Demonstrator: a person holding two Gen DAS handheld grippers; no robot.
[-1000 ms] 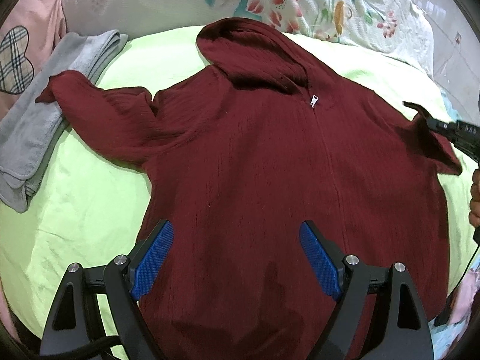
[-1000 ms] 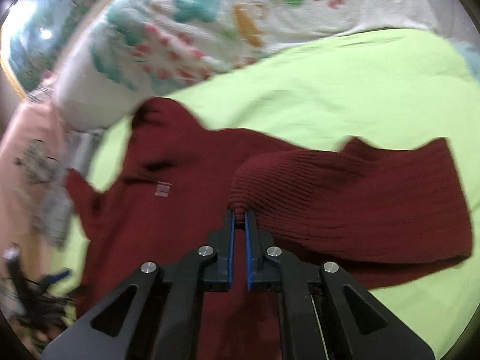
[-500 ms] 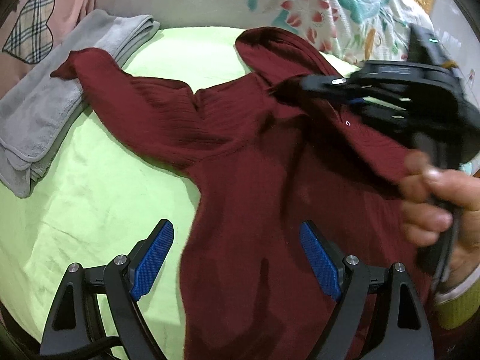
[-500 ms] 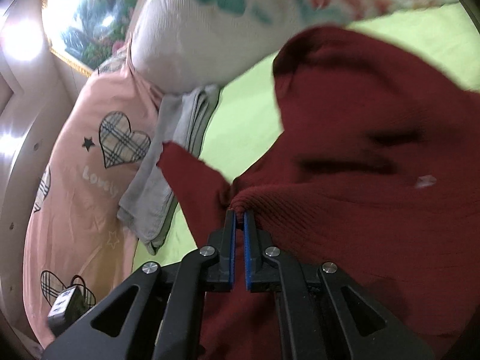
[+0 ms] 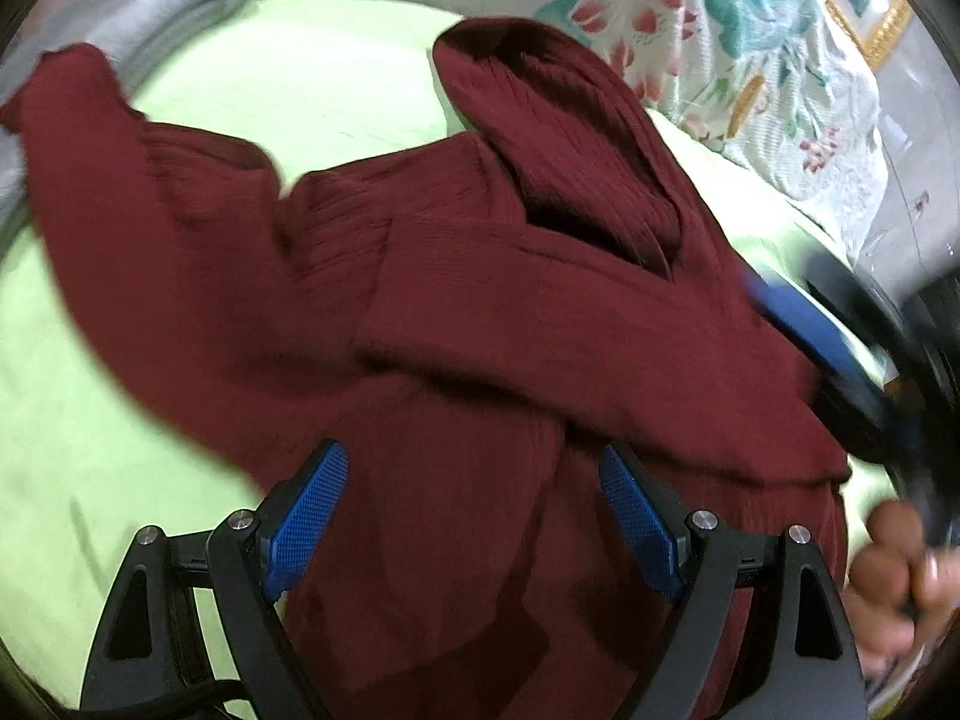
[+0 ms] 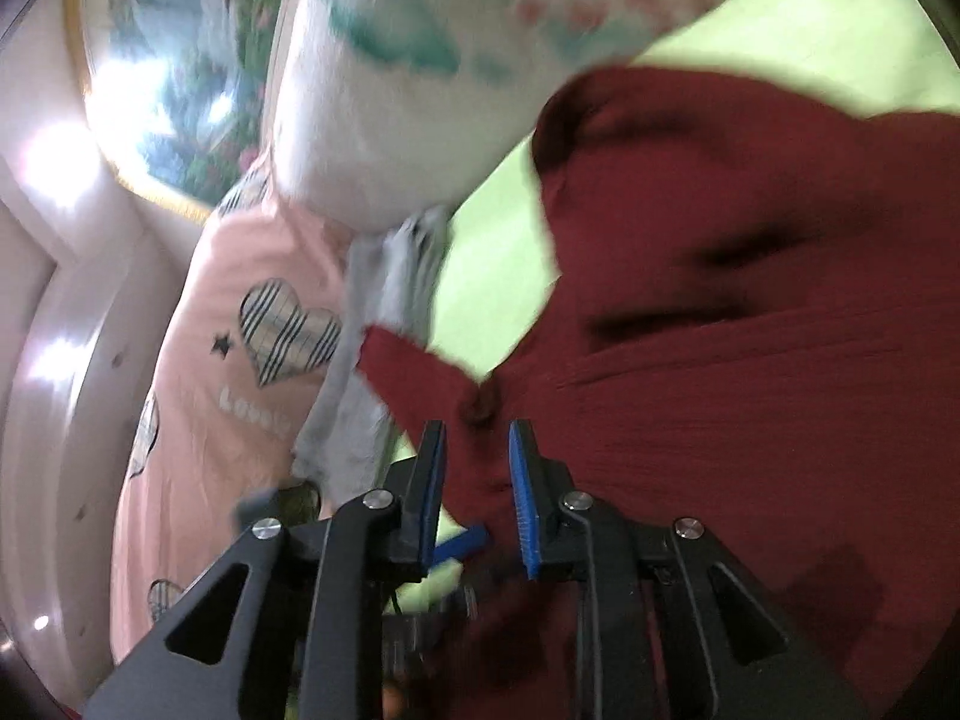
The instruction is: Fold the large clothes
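Note:
A dark red hooded sweater lies front up on a lime-green bed sheet. Its right sleeve lies folded across the chest. Its left sleeve stretches out to the far left, the cuff on the grey cloth. My left gripper is open and empty above the sweater's lower body. My right gripper is open just above the sweater, with nothing between the pads; it also shows blurred at the right in the left wrist view.
A folded grey cloth lies at the far left of the bed. A floral pillow lies behind the hood. A pink cover with checked hearts lies beyond the grey cloth.
My right gripper carried the right sleeve across the chest, then opened and let it go. My left gripper stayed open and shifted over the lower body.

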